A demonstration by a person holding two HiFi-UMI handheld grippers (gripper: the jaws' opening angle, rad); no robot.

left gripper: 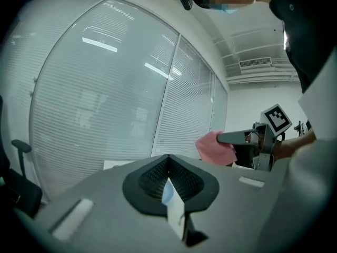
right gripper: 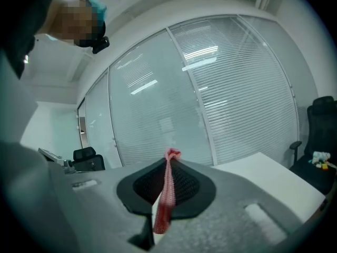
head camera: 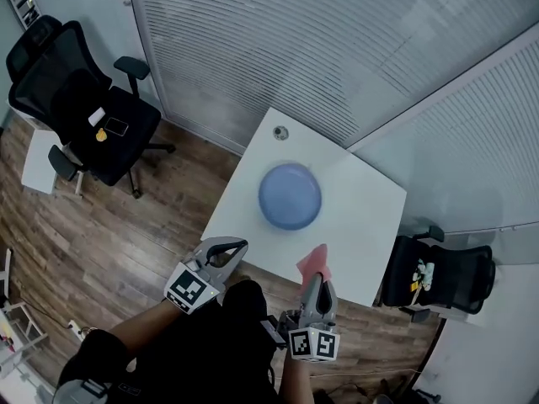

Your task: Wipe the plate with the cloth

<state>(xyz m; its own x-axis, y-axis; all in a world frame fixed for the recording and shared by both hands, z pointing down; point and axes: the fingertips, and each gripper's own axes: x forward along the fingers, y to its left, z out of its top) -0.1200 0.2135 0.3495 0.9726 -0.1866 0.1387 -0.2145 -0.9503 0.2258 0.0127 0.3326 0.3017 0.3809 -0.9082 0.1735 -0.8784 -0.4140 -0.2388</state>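
Right now my right gripper has its jaws clamped on the cloth. The cloth is a pink, soft piece that bunches past the jaw tips and points toward the plate. In the right gripper view it shows as a thin pink strip with a knitted look, pinched along the seam between the two jaws, with a small crumpled tuft at the top.

The plate is pale blue and round and lies flat on the white bench. Its outline is a little blurred in the head view. The cloth is near the plate, on its near right side, and apart from it.

My left gripper is on the plate's near left side, also apart from it. Its jaws are pressed together with nothing between them.
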